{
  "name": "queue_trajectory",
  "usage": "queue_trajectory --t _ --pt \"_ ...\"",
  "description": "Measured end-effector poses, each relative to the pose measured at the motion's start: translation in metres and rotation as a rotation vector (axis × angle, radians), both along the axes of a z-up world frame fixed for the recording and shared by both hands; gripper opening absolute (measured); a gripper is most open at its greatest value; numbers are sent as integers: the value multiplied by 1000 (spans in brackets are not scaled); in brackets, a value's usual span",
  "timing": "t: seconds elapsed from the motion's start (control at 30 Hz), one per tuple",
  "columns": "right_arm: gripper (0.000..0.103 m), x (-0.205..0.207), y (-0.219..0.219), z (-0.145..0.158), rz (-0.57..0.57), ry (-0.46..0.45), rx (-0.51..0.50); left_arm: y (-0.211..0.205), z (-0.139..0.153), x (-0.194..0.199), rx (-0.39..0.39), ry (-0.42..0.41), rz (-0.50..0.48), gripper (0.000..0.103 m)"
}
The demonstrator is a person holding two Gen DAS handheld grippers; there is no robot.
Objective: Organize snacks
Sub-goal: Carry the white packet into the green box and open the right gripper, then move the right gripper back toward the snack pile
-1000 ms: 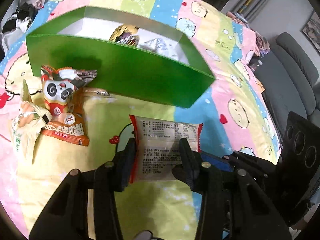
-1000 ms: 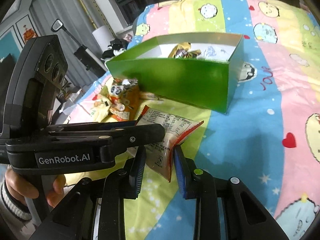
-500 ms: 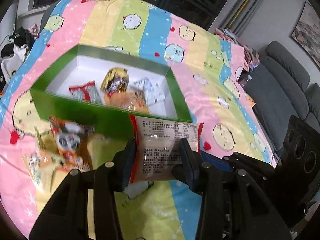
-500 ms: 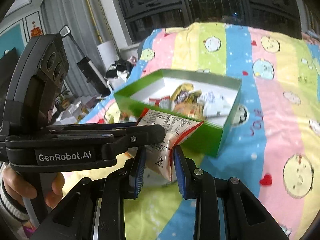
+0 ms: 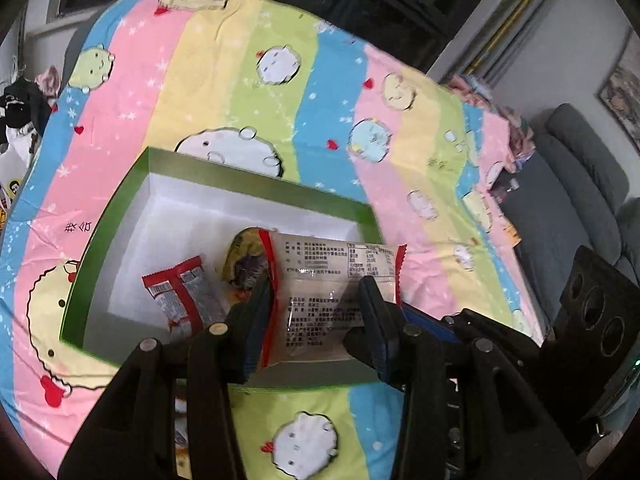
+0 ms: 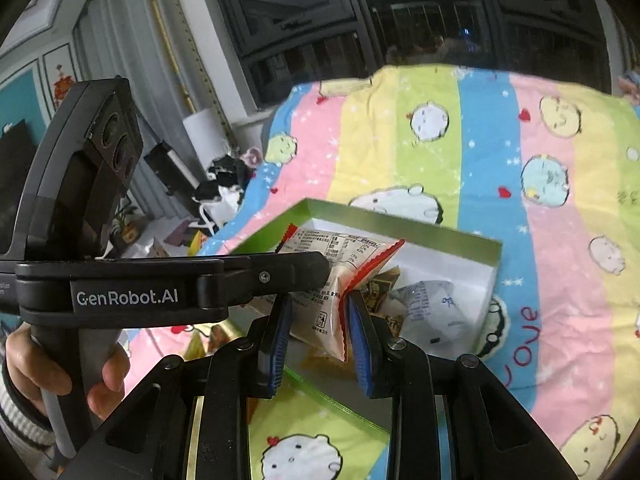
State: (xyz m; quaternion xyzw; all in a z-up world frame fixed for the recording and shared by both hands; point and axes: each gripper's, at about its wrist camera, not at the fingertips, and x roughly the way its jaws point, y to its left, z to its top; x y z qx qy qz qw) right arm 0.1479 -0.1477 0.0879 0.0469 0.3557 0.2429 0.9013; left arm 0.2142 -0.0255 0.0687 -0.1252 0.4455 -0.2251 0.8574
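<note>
Item: clear snack packet [image 5: 328, 300], red-edged, printed label facing up. You are gripping it with both tools at once: the left gripper [image 5: 316, 312] jaws are clamping its two long sides, and the right gripper [image 6: 318, 320] jaws are pinching its crimped red end. The packet is hanging between the jaws, over the near part of the green box [image 5: 120, 208].

Item: box contents, just beyond the jaws: a red-and-silver packet [image 5: 182, 296] left of the left jaws, a gold-and-dark wrapper [image 5: 244, 264] behind the held packet, a white pouch [image 6: 432, 304] right of the right jaws.

Item: striped cartoon sheet [image 5: 224, 92], spreading beneath the box and farther beyond.

Item: your hand [image 6: 60, 364], wrapping the left tool's handle.
</note>
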Motion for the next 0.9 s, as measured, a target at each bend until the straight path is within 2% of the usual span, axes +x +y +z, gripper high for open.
queue_trajectory --t 0.1,0.23,0.53,0.6,0.7,0.77,0.9 --pt "31 14 5 -15 1 54 -5 2 -16 13 18 49 11 43" --pt "31 25 6 -29 -3 100 -11 6 -33 24 3 104 25 43" --pt "31 34 4 -44 -28 169 -24 -2 -45 33 29 161 30 44" --pt "31 35 1 -46 -39 178 -19 -3 -46 33 36 163 35 49" --pt "33 37 -4 -47 -59 177 -29 -3 -45 33 55 160 44 75" --pt "34 35 -9 -45 -56 176 -5 -1 -41 31 57 141 47 77" --pt "52 27 -22 -36 -97 150 20 10 -28 26 32 108 64 81"
